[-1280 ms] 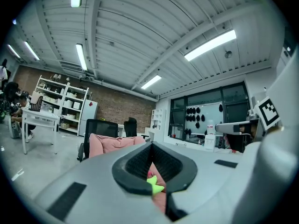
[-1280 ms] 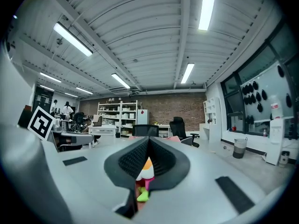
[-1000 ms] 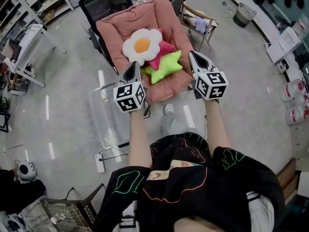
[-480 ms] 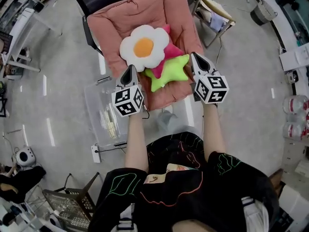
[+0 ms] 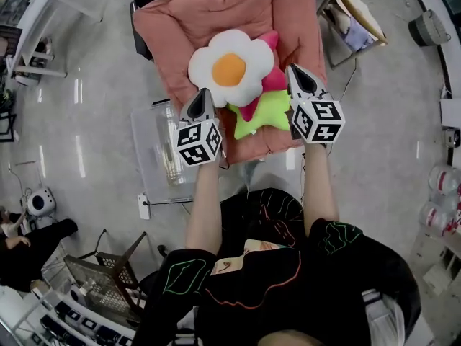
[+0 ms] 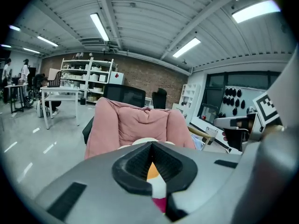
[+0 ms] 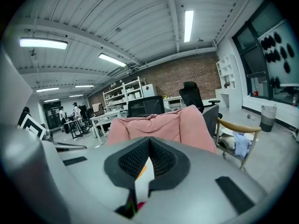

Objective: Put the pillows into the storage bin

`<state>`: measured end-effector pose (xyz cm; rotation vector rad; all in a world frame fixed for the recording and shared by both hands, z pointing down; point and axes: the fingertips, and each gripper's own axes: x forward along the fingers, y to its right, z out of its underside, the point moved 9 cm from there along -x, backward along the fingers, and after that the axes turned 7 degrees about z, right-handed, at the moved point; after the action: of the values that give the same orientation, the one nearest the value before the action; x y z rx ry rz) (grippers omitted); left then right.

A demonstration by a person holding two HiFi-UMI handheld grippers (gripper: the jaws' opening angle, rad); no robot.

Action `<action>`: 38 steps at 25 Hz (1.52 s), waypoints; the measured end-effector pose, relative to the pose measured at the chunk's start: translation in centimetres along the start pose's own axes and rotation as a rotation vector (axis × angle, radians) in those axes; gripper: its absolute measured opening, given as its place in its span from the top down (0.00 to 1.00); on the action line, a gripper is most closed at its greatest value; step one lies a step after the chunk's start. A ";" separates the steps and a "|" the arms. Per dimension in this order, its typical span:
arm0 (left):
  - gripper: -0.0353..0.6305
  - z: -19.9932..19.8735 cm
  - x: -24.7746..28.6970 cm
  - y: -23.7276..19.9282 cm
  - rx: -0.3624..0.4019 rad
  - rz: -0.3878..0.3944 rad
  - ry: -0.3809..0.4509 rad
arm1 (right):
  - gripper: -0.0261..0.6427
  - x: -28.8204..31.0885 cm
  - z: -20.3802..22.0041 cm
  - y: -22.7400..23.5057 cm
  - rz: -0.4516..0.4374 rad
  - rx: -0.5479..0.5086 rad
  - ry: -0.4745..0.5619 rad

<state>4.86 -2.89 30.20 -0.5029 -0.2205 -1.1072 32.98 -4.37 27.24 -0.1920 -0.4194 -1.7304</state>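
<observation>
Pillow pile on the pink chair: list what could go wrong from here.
1. The left tool and right tool are both shut; pushing in like this may only shove the flower pillow.
2. The pillows overlap, so lifting one may drag the green star pillow off the chair.

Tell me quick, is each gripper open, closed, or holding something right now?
Left gripper: closed, holding nothing.
Right gripper: closed, holding nothing.
</observation>
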 end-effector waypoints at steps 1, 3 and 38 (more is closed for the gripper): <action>0.95 -0.1 0.4 -0.5 -0.008 -0.011 -0.007 | 0.97 0.9 -0.2 -0.4 -0.016 -0.004 -0.003; 0.95 -0.4 1.0 -1.5 -0.023 -0.035 -0.019 | 0.97 2.5 -0.5 -1.0 -0.042 -0.013 -0.010; 0.68 14.2 11.0 -9.4 -0.406 -0.192 -0.233 | 0.66 15.8 9.3 1.6 -0.043 -0.221 -0.316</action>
<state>2.35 -7.99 49.63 -0.9920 -0.2521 -1.2876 30.34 -15.46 41.62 -0.6254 -0.4633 -1.7922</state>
